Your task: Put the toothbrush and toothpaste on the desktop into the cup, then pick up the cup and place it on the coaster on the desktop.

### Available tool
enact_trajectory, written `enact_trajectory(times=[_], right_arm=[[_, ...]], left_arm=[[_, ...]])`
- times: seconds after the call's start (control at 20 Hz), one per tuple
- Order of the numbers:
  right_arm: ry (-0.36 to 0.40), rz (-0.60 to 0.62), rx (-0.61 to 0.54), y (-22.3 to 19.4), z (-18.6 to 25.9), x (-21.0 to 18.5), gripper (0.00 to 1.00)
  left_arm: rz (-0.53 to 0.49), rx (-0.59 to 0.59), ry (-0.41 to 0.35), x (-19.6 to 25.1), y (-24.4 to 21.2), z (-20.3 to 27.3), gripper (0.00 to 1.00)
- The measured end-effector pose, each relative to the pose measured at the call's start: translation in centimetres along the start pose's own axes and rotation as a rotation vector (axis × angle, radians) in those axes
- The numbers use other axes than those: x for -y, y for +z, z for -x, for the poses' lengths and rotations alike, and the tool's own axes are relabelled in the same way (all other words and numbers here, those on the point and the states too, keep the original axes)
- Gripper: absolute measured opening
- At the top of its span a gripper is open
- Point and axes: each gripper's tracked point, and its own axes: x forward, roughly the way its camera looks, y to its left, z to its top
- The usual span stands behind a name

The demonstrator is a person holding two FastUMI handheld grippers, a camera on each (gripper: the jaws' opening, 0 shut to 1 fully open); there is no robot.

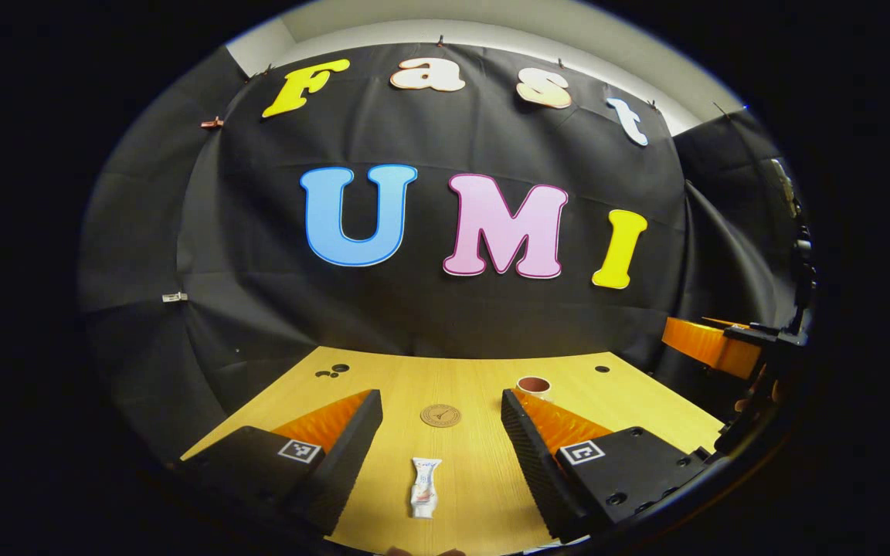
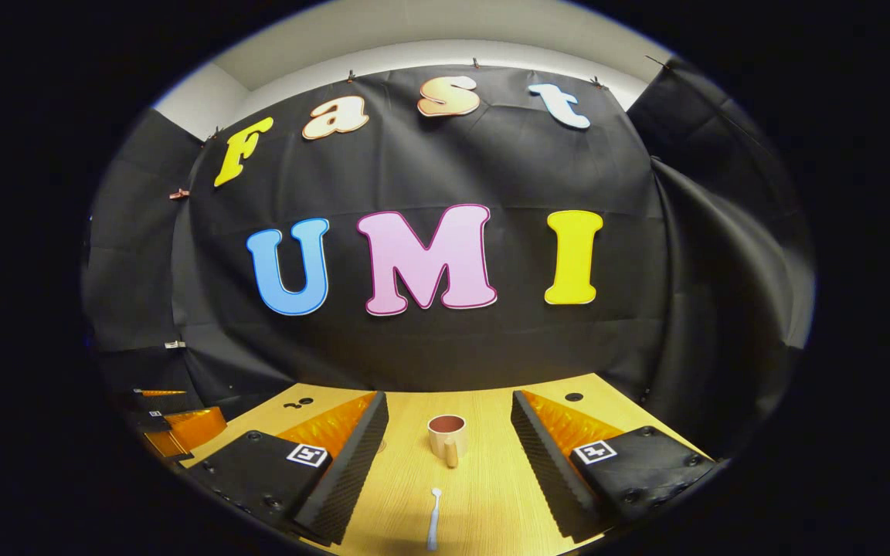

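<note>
In the left gripper view a small white toothpaste tube (image 1: 424, 486) lies on the wooden desktop (image 1: 476, 371) between my left gripper's (image 1: 440, 398) open fingers. Beyond it sits a round brown coaster (image 1: 440, 415). A cream cup (image 1: 534, 384) with a dark inside stands upright farther right, partly hidden by one finger. In the right gripper view the same cup (image 2: 446, 436) stands straight ahead, handle toward me. A white toothbrush (image 2: 434, 517) lies on the desktop in front of the cup, between my right gripper's (image 2: 449, 398) open fingers. Both grippers hold nothing.
The right gripper (image 1: 711, 344) shows at the far right of the left gripper view, raised beside the desktop. The left gripper (image 2: 174, 428) shows at the far left of the right gripper view. Small dark holes (image 1: 333, 371) mark the desktop's back corners. Black cloth hangs behind.
</note>
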Motion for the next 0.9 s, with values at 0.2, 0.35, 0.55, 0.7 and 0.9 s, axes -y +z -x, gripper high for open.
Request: enact_trajectory(times=[0.2, 0.35, 0.55, 0.7, 0.9], right_arm=[[0.012, 0.012, -0.016, -0.5, -0.8, 0.3, 0.98], [0.023, 0.011, -0.033, -1.0, -1.5, 0.5, 0.98], [0.028, 0.008, -0.078, -2.3, -3.1, 1.4, 0.98], [0.027, 0.002, -0.105, -3.1, -4.9, 2.3, 0.98], [0.046, 0.012, -0.15, -4.9, -6.9, 2.9, 0.98]], left_arm=[[-0.014, -0.018, -0.009, 0.5, -0.6, -1.0, 0.96], [-0.032, -0.076, -0.022, 0.4, -2.3, -2.2, 0.96], [-0.019, -0.199, -0.027, -0.8, -5.8, -4.4, 0.96], [-0.025, -0.294, -0.016, -1.8, -9.0, -6.5, 0.96], [-0.058, -0.434, -0.005, -2.8, -13.6, -9.3, 0.97]])
